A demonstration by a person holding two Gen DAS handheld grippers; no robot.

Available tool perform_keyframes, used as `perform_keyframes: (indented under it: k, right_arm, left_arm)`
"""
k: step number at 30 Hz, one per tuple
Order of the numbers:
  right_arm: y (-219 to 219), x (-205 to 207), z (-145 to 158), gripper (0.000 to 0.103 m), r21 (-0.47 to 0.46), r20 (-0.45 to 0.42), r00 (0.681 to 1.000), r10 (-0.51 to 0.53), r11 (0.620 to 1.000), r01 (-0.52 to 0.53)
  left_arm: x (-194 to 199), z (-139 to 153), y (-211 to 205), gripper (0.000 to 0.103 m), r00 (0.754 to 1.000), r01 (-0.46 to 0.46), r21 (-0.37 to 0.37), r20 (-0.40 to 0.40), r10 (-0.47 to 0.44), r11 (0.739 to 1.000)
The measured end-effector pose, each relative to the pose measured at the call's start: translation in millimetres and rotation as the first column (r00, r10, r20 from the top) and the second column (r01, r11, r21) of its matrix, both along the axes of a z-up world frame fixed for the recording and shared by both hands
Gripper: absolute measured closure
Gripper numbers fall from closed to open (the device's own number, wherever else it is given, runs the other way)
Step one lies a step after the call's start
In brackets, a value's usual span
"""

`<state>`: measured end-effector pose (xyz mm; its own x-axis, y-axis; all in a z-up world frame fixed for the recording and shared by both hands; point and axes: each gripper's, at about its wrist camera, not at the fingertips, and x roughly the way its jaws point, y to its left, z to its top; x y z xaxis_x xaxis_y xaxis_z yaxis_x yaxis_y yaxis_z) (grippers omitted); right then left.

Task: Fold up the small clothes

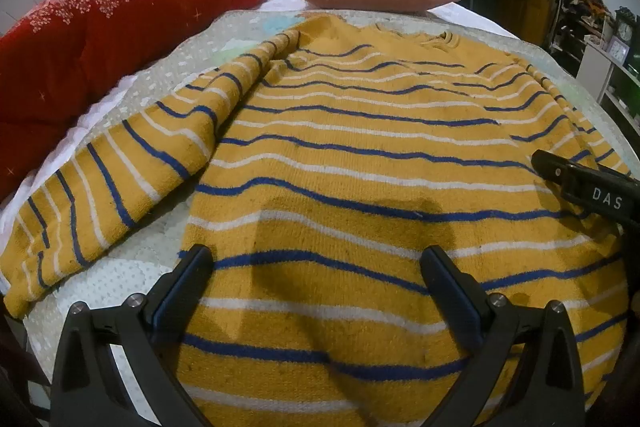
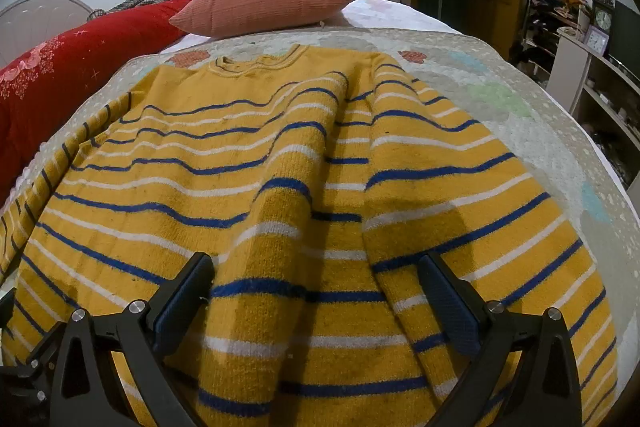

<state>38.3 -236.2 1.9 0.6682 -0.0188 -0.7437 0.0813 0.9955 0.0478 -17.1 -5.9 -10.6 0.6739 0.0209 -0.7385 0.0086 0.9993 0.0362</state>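
The sweater (image 1: 352, 147), mustard yellow with blue and white stripes, lies spread on the quilted cover of the bed (image 2: 520, 115), its collar (image 2: 256, 65) pointing away toward the pink pillow (image 2: 264, 7) and its hem nearest the cameras. No fold looks finished. The left sleeve (image 1: 120, 163) still stretches out sideways over the bed toward the red blanket (image 1: 100, 35), while the right sleeve (image 2: 440, 179) runs down along the body, with a raised ridge of knit between the two in the right wrist view. That ridge suggests the cloth is bunched, not smoothed.

The left claw (image 1: 316, 291) hangs over the lower part of the body with its jaws wide apart and nothing between them. The right claw (image 2: 312, 293) is likewise spread wide and empty, above the hem on the sleeve side; its tip also shows at the edge of the left view.

By my reckoning the job is at its start: both sleeves still need bringing across, then the body doubled over.
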Motion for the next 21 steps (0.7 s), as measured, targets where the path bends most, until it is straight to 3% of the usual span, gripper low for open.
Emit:
perform_keyframes:
  k: [21]
  right_arm:
    - [-2.3, -4.7, -0.9, 0.0, 0.027, 0.022, 1.0, 0.001, 1.0, -0.002]
  left_arm:
    - [2.7, 0.4, -1.2, 0.0, 1.0, -0.008, 0.001, 0.008, 0.008, 1.0]
